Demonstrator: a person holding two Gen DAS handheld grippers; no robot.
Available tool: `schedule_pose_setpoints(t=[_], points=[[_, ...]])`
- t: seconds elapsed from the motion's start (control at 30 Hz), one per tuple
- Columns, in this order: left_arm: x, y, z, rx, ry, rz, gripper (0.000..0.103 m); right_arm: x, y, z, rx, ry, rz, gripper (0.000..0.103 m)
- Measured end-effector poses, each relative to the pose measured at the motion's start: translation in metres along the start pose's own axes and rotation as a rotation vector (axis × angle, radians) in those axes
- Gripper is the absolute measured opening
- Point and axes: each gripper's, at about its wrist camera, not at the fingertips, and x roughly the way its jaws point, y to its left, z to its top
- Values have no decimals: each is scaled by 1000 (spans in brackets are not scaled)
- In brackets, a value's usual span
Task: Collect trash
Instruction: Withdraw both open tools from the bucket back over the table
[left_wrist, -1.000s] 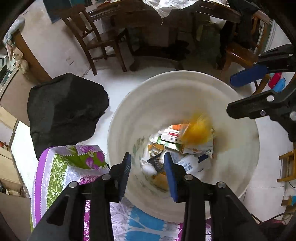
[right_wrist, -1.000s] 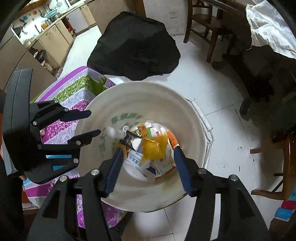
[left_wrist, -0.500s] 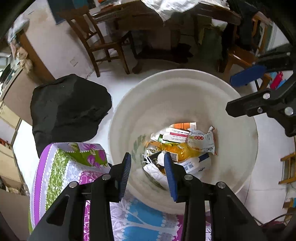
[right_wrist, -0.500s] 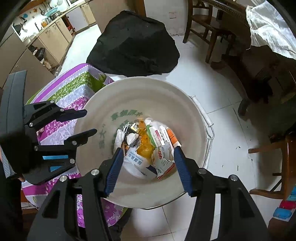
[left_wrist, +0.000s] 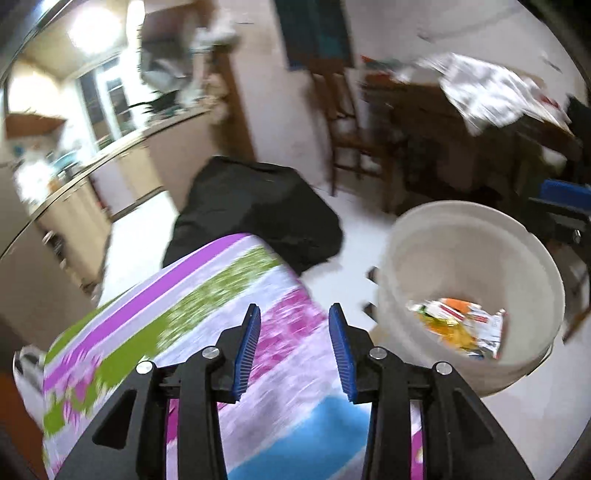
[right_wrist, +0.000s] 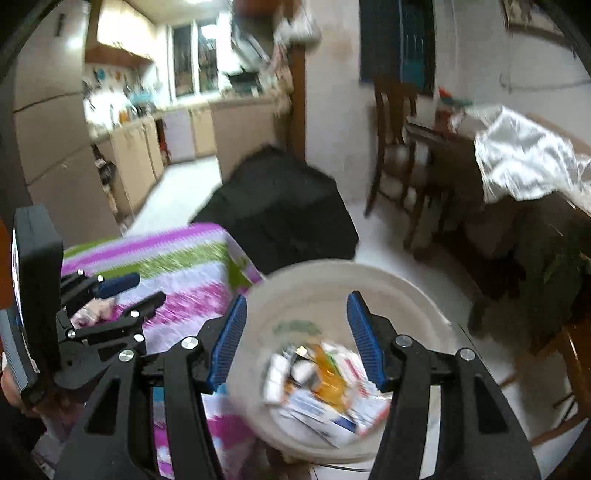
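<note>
Trash (left_wrist: 460, 326) is all sitting in the bottom of the white bucket (left_wrist: 436, 236), a jumble of wrappers and small packets with an orange-yellow one in the middle, and it shows up in the right wrist view too, though blurry. Left gripper (left_wrist: 293, 350) is over the floral tablecloth (left_wrist: 207, 291) with the purple, green and blue print, jaws opening and nothing between the blue pads, so it's let go and empty. Right gripper (right_wrist: 295, 338) hangs right above the bucket's mouth, jaws parted with only air between them, the trash well below the pads. The bucket stands on the pale floor just beside the corner of the cloth-covered table. Behind both there's a big black bag (left_wrist: 258, 206) on the floor, a wooden chair (right_wrist: 397, 147) near the wall, and a dark table with a white sheet (right_wrist: 524, 162) draped on it. Everything's pretty motion-smeared, especially the cloth pattern.
</note>
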Motion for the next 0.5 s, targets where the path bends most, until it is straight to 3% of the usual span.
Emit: schedule_pose_setpoints(t=[0.23,0.4,0.43,0.5], points=[[-46,75,-66,-77,-89,207,58,-5,66,-24,-70,-113,104,56],[-58,144,-111,-193,-63,267,62,7,99,-35,-94,-149,154,56],[-56,162,-122,-232,-42,297,62,15,108,-36,-88,-138,180,56],[-54,187,-138,-289,-13,289,62,29,121,-37,-85,-101,223,56]])
